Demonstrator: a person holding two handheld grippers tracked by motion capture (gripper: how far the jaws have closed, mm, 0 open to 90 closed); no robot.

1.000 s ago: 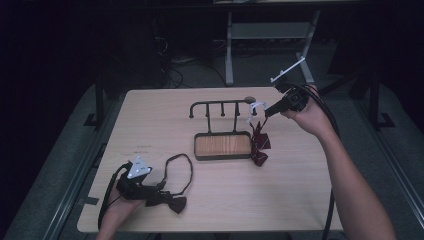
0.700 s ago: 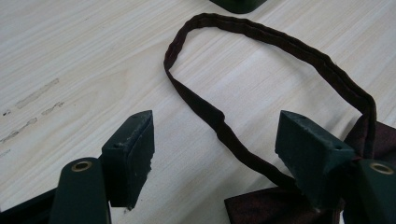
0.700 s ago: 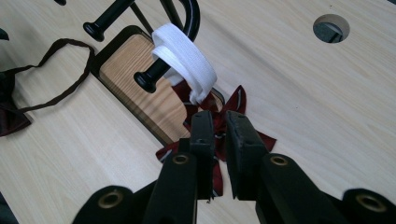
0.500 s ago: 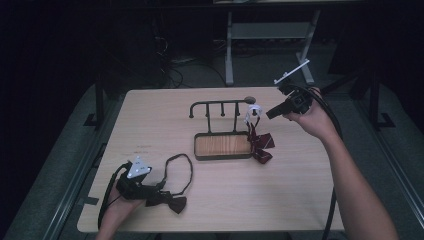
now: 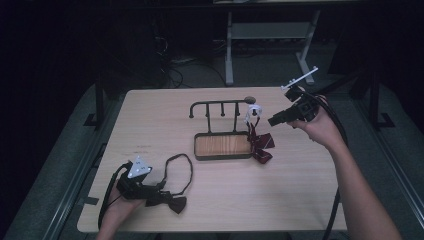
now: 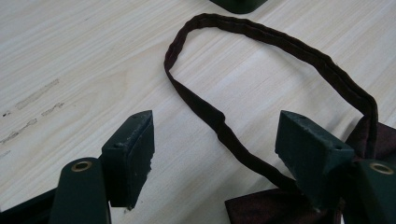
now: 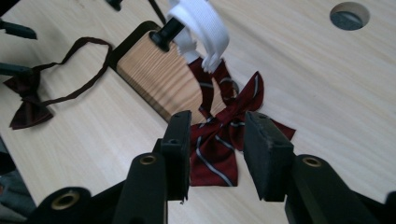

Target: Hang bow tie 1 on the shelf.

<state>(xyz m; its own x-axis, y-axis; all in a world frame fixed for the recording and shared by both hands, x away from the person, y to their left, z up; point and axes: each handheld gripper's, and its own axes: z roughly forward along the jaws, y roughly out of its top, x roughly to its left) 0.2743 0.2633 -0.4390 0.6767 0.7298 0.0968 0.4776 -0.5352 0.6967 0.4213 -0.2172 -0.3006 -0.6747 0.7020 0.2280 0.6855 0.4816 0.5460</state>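
Note:
A black hook rack (image 5: 220, 105) with a wooden base (image 5: 222, 145) stands mid-table. A red striped bow tie (image 5: 260, 145) hangs from its right end by a white band (image 5: 254, 111), the bow resting on the table beside the base. My right gripper (image 5: 272, 121) hovers just right of the band. Its jaws have just been opening and hold nothing. In the right gripper view the gripper (image 7: 218, 128) is above the striped tie (image 7: 212, 163) and the band (image 7: 201, 23). My left gripper (image 5: 160, 190) rests open at the front left. The strap (image 6: 224, 126) of a dark bow tie (image 5: 175, 204) lies between its pads (image 6: 135, 140).
A round cable hole (image 5: 248, 99) sits in the tabletop behind the rack. The dark tie's strap loop (image 5: 180, 170) spreads toward the base. Table edges run close to my left hand. A desk frame (image 5: 270, 35) stands on the floor beyond the table.
My right gripper's jaws have opened and let go of the white band, and it has drawn back slightly to the right. The left gripper has stayed put.

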